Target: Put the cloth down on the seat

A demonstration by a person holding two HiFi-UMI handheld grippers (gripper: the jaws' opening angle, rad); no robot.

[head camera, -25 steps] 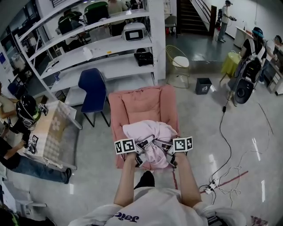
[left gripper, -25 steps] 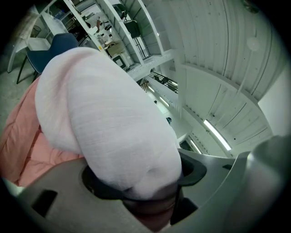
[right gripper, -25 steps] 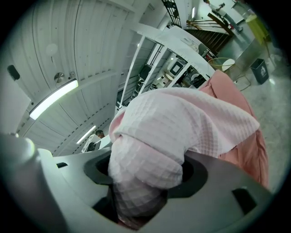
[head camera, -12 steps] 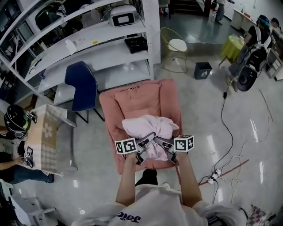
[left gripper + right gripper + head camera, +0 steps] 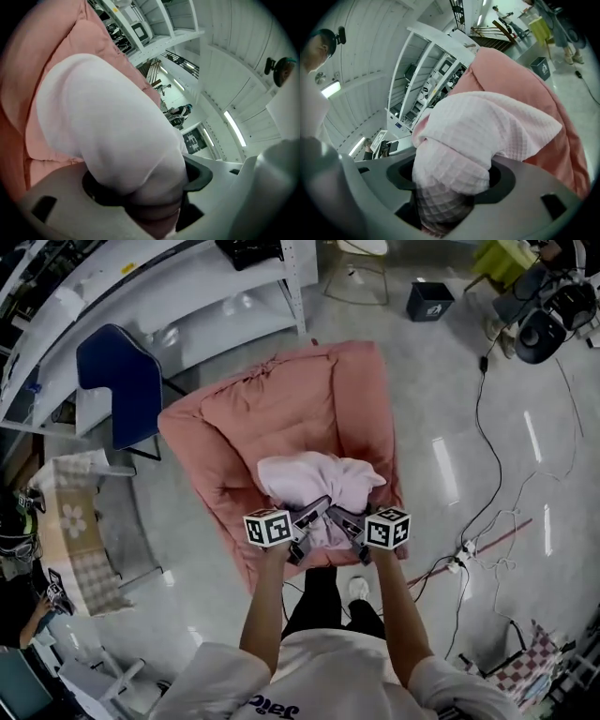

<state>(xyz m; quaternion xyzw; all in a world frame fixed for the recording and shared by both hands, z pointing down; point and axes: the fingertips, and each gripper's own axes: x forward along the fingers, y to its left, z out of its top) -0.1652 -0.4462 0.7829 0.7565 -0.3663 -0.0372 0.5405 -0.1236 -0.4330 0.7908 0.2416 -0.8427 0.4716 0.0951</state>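
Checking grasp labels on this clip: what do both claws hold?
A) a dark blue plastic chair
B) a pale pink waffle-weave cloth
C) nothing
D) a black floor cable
B: the pale pink waffle-weave cloth is bunched between the jaws of the left claw and of the right claw, over the salmon-pink cushioned seat.

A blue chair (image 5: 122,381) stands on the glossy floor (image 5: 525,390), just in front of a white shelving unit (image 5: 178,306). A black case (image 5: 248,249) sits near the right end of one shelf. Further right on the floor are a wire-framed chair (image 5: 361,273) and a black bin (image 5: 429,301). Cables (image 5: 478,418) trail across the floor to a power strip (image 5: 459,557) beside a red line (image 5: 492,542). At the left stands a table under a checked, flower-printed cover (image 5: 75,531).
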